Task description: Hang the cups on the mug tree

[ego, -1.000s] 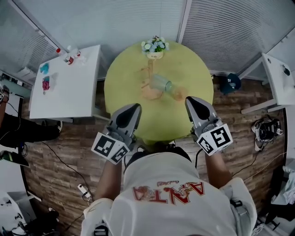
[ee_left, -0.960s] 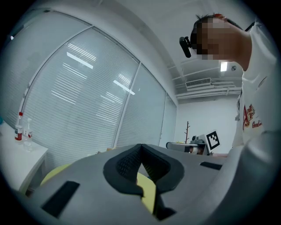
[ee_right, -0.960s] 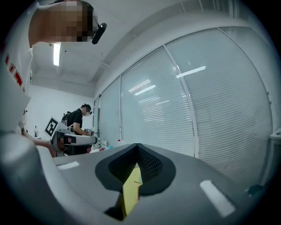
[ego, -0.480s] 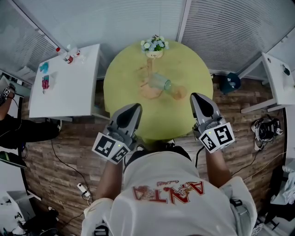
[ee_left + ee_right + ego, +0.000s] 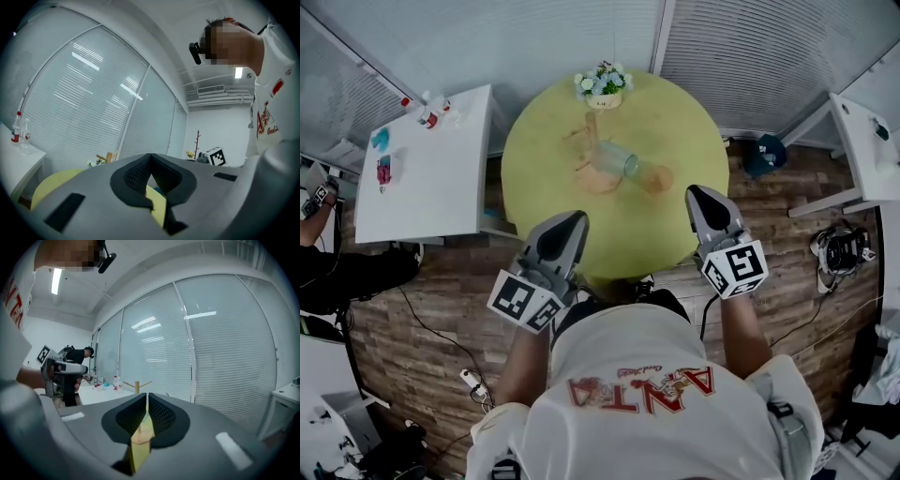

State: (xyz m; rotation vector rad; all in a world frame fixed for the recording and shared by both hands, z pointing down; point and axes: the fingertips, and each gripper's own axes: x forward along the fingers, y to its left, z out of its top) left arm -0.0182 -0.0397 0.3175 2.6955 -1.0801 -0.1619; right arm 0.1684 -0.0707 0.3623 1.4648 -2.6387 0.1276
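On the round yellow-green table, a wooden mug tree stands on its disc base. A clear bluish cup lies on its side beside the tree. An orange-tinted cup lies just right of it. My left gripper hovers over the table's near edge, shut and empty. My right gripper is at the near right edge, also shut with nothing between its pads. The left gripper view shows that gripper's tips meeting and the tree's top beyond. In the right gripper view the closed tips point toward the tree.
A small flower pot stands at the table's far edge. A white side table with bottles is to the left. Another white table stands at the right, with cables and a dark bag on the wooden floor. Blinds cover the windows behind. A person stands far left.
The table now sits a little higher and further left in the head view. The right gripper has drifted slightly right along the table's edge. The left gripper has stayed in place.
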